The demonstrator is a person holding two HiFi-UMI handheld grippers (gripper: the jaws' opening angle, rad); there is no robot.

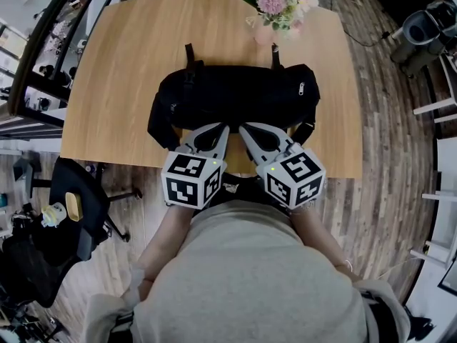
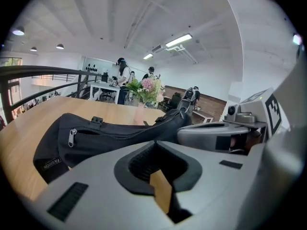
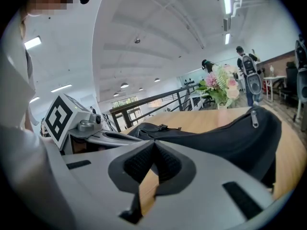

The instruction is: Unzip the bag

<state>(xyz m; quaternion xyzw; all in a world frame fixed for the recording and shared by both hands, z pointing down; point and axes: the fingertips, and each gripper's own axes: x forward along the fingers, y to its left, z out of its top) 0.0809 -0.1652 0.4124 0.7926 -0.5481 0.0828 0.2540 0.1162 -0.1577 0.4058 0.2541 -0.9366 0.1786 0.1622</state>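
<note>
- A grey-shirted person [image 1: 250,263] holds the left gripper [image 1: 214,131] and right gripper [image 1: 251,131], fingers together on nothing.
- Light wooden worktop [image 1: 121,63], plank floor [image 1: 385,120] around it, pink flower bouquet [image 1: 278,6] at the far edge.
- Long black fabric bag [image 1: 235,95] lies mid-worktop, just beyond the fingers, zip [image 2: 116,136] closed.

A wooden table [image 1: 114,84] bears a black bag [image 1: 235,95] and flower vase [image 1: 263,33].

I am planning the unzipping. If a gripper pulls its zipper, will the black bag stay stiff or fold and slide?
Likely floppy: the black bag sags and creases like soft fabric, so it may bunch. It lies loose on the smooth table, so it could slide unless held. Its small zipper pull may slip.
</note>
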